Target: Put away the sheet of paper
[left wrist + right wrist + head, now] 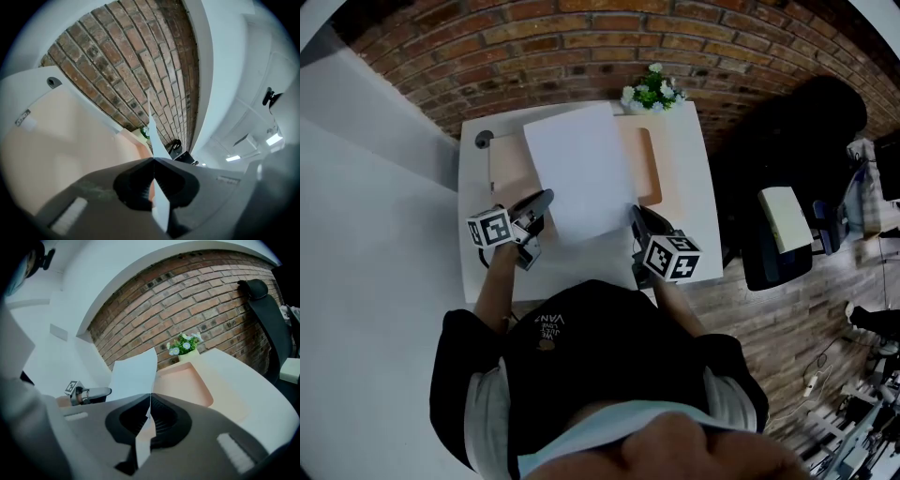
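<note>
White table (686, 192), paper (579, 173) clenched in left gripper (545, 197) and right gripper (636, 212), whole only overhead.

The sheet of paper (579, 169) hides the middle of the tray (649, 164). In the left gripper view the plant (144, 132) is mostly behind it. The floor clutter (862, 403) at the right is blurred.
</note>
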Tool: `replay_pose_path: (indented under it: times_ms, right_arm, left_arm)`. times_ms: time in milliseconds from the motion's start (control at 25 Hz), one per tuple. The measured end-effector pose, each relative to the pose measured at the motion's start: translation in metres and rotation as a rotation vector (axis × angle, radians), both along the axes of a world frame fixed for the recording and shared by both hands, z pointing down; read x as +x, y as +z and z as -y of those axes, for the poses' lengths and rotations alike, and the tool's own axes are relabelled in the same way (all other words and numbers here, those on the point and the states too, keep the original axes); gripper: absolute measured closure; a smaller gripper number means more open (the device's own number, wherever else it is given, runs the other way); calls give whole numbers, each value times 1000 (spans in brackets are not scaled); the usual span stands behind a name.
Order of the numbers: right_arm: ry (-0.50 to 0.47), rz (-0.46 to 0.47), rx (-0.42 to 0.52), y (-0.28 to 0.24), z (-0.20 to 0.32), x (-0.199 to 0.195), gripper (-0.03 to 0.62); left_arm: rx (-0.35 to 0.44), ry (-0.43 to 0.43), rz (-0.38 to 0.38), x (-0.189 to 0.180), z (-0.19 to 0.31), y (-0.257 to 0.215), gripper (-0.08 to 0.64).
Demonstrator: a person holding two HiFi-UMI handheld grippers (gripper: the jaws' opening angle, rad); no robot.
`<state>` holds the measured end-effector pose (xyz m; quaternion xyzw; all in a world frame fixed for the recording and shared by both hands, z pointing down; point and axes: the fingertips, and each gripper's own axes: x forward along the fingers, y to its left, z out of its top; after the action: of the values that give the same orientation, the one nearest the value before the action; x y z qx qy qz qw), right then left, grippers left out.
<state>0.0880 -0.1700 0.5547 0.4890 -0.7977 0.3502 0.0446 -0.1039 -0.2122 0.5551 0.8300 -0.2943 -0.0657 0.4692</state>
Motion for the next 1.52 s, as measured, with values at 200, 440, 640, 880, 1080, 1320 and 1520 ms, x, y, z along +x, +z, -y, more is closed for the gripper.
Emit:
replay_pose_path:
  times_ms: [200, 440, 640, 880, 1080, 1320, 1520]
  right_arm:
    - [-14, -11, -15, 10, 11, -3, 594]
    - [-31, -27, -39, 21, 19, -6, 594]
    - [-44, -35, -53, 29, 25, -9, 594]
    - [-53, -47, -69, 35, 29, -10, 592]
    - [-58, -52, -83, 39, 31, -12, 592]
    - [-58, -56, -97, 43, 34, -14, 591]
    - [-45, -92, -104, 46, 35, -12, 543]
  left_arm:
    - [-23, -3, 16, -2, 9, 14, 560]
    - [-53, -6, 32, -6, 19, 28, 560]
    - [-78, -6, 36, -7, 25, 40, 560]
    - [-111, -1, 47, -8, 29, 53, 560]
    - [-132, 1, 52, -9, 32, 61, 560]
    - [-153, 9, 61, -10, 34, 70, 560]
    - [-168, 20, 74, -11, 35, 78, 560]
